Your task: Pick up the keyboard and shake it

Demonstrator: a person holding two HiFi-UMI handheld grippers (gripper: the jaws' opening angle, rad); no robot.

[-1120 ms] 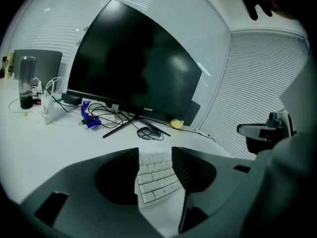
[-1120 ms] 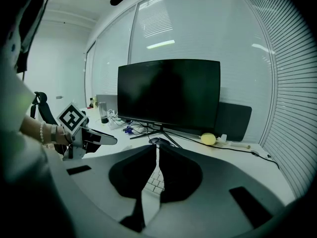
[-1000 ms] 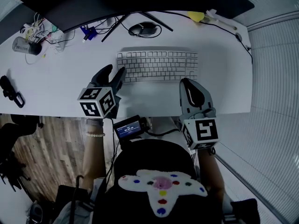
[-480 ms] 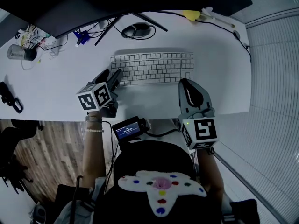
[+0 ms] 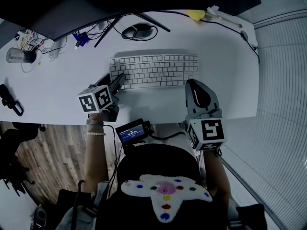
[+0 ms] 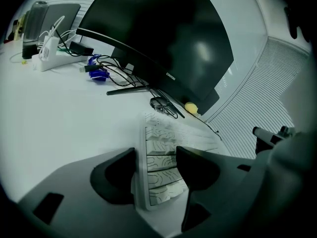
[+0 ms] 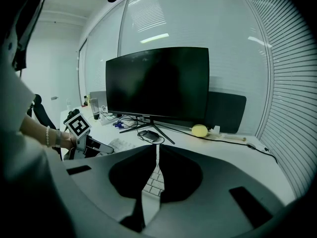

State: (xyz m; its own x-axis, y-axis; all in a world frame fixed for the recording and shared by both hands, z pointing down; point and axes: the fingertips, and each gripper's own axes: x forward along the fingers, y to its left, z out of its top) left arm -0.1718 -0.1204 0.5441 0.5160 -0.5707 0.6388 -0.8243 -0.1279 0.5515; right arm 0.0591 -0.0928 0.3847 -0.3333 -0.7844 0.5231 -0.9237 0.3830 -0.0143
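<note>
A white keyboard (image 5: pixel 153 70) lies flat on the white desk (image 5: pixel 53 92), in front of the monitor. My left gripper (image 5: pixel 114 79) is at the keyboard's front left corner and stands open. In the left gripper view the keyboard's left end (image 6: pixel 163 155) lies between the two dark fingers (image 6: pixel 116 175), and no pad visibly presses on it. My right gripper (image 5: pixel 193 84) is shut and empty, just in front of the keyboard's right end. A strip of keys (image 7: pixel 153 182) shows through the slit of the right gripper (image 7: pixel 156 155).
A dark monitor (image 5: pixel 96 4) on a thin-legged stand fills the desk's back. A mouse (image 5: pixel 139 31), a cable tangle (image 5: pixel 81 35), a yellow object (image 5: pixel 195 15) and a cylinder (image 5: pixel 17 55) lie behind the keyboard. A black clip (image 5: pixel 10 99) sits far left.
My left gripper has slid forward to the keyboard's left end, its jaws have spread, and the keyboard's corner now lies between them. The right gripper has stayed put.
</note>
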